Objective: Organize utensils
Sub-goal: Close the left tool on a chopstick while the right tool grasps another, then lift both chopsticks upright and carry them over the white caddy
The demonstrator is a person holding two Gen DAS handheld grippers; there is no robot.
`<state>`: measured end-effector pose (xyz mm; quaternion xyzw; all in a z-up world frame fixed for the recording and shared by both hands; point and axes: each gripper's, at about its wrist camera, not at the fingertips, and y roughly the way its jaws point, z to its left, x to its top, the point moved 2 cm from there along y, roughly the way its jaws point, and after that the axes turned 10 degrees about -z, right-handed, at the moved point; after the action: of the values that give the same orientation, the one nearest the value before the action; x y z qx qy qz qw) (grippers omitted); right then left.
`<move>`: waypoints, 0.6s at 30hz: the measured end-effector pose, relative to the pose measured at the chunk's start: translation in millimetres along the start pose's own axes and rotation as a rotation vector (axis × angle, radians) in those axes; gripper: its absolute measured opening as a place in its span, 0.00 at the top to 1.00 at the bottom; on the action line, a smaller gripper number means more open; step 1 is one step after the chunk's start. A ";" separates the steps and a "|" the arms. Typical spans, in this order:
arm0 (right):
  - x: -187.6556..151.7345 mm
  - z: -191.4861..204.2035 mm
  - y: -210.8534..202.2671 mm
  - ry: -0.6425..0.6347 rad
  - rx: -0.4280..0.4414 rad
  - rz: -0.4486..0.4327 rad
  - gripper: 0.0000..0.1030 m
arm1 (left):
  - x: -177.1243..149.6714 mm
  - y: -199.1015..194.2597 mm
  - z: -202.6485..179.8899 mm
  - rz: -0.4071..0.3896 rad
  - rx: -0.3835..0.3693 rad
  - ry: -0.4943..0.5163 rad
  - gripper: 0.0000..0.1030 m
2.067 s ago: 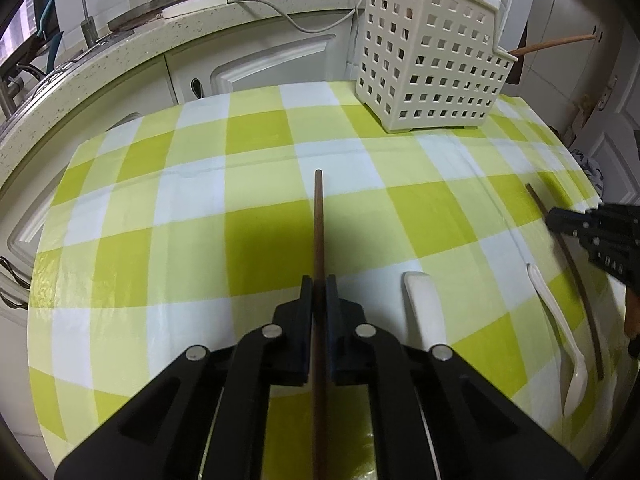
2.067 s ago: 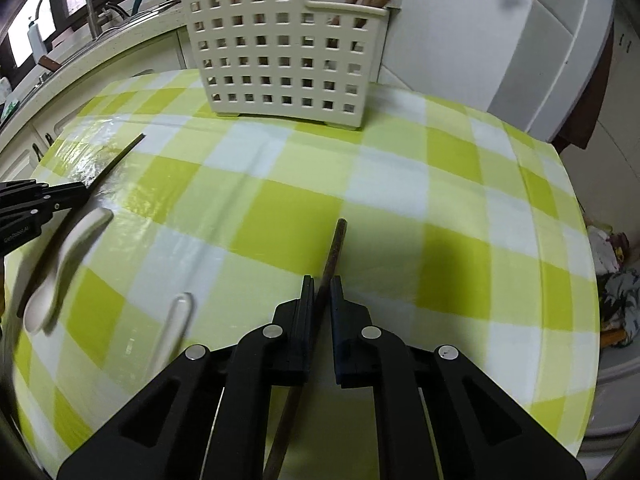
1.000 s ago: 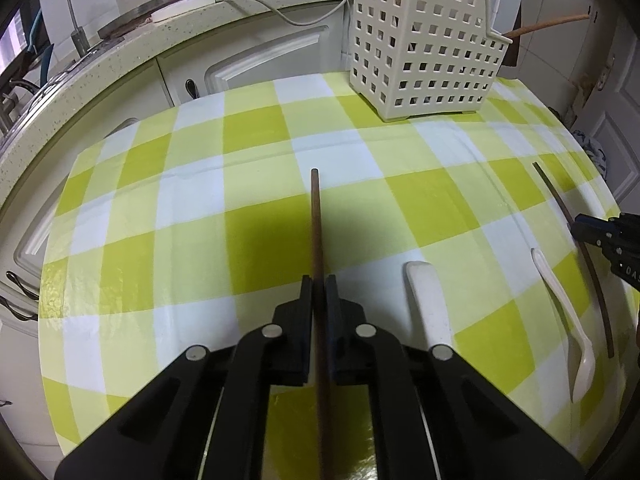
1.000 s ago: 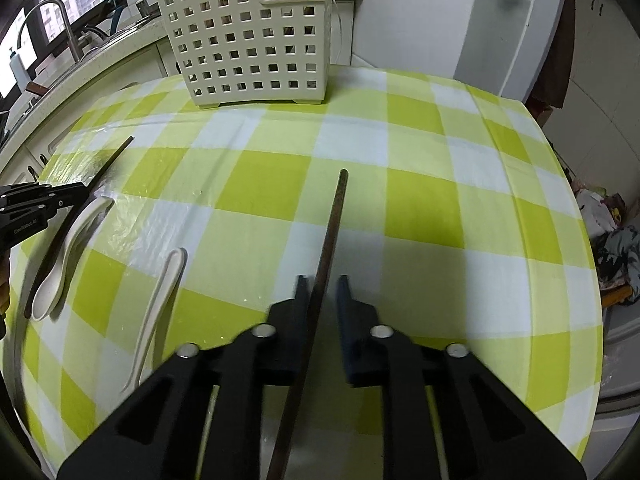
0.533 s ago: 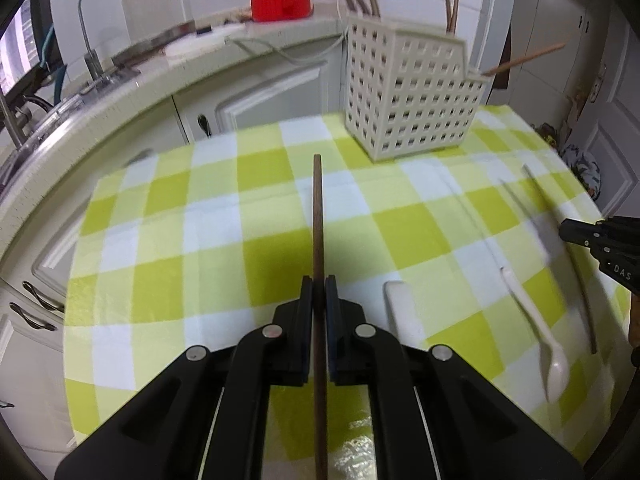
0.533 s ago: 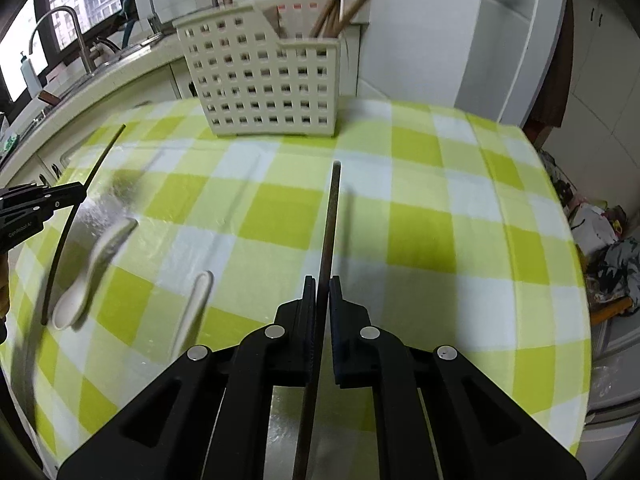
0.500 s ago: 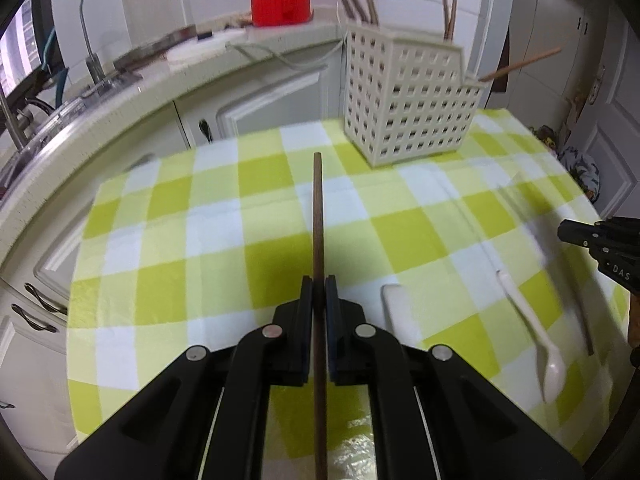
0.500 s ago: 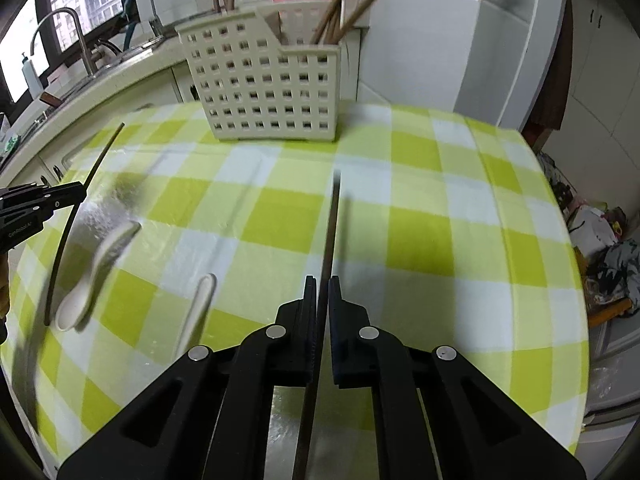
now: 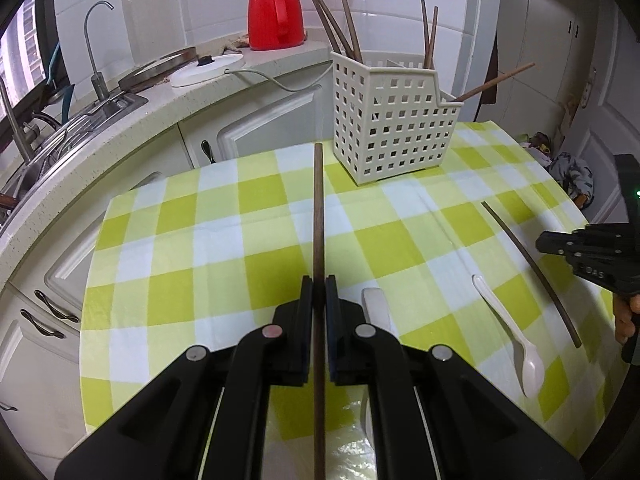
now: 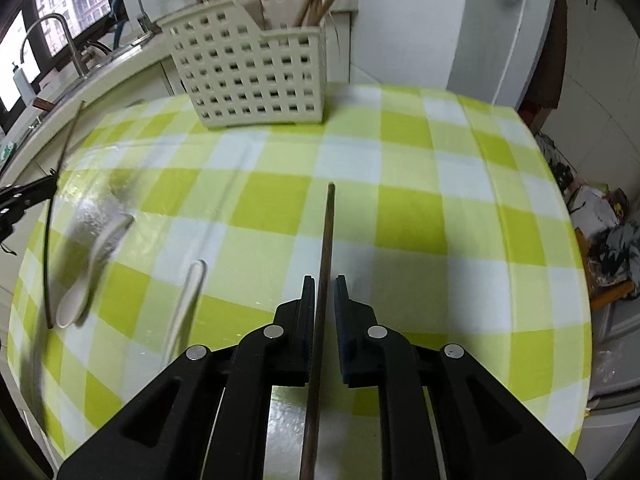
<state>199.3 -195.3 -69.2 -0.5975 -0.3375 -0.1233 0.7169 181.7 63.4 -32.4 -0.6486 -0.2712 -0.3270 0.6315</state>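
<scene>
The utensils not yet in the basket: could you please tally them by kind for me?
Chopsticks: 2
White spoons: 2
Total: 4

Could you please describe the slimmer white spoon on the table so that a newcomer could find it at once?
On the checked tablecloth, look right of the basket. The slim spoon lies beside a loose brown chopstick. Unlike the broader white spoon, its handle is thin.
</scene>
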 end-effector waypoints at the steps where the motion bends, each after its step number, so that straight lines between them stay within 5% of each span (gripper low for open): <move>1: -0.4 0.2 4.6 -0.002 0.003 0.010 0.88 | -0.1 0.6 -0.1 0.000 0.000 0.000 0.94; 18: 7.4 0.2 33.5 -0.031 -0.011 0.053 0.92 | -0.8 8.3 -0.7 0.013 -0.009 0.000 0.94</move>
<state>224.2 -184.9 -90.4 -0.6118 -0.3319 -0.0969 0.7115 187.5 62.3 -38.3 -0.6532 -0.2657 -0.3241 0.6307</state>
